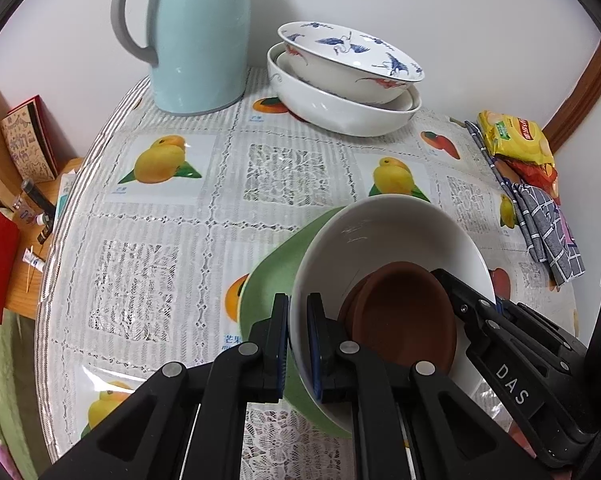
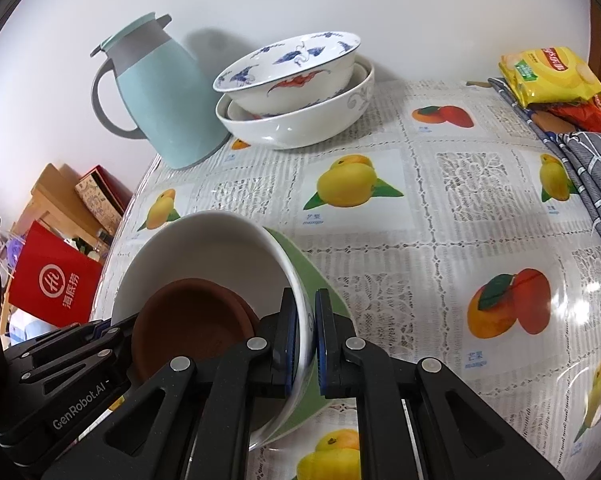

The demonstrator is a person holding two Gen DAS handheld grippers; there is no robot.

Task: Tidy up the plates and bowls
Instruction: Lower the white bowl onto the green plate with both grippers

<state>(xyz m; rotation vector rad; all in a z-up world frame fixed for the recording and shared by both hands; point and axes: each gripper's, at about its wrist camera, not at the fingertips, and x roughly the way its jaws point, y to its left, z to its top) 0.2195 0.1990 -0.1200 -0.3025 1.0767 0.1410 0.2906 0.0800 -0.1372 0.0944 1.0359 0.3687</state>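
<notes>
White bowl (image 1: 388,236) rim clamped by both downward-angled grippers, left gripper (image 1: 298,344) and right gripper (image 2: 306,344).

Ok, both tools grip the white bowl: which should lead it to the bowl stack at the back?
Right, probably: the right tool has bare tablecloth straight ahead to the bowl stack, while the left tool sits nearer the blue jug. Both clamp the white bowl.

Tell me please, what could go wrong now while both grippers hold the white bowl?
1. The white bowl is pinched only at its rim by the left gripper and right gripper; it may slip.
2. The loose brown saucers inside could slide out if it tilts.
3. The green plate underneath might get knocked.
</notes>
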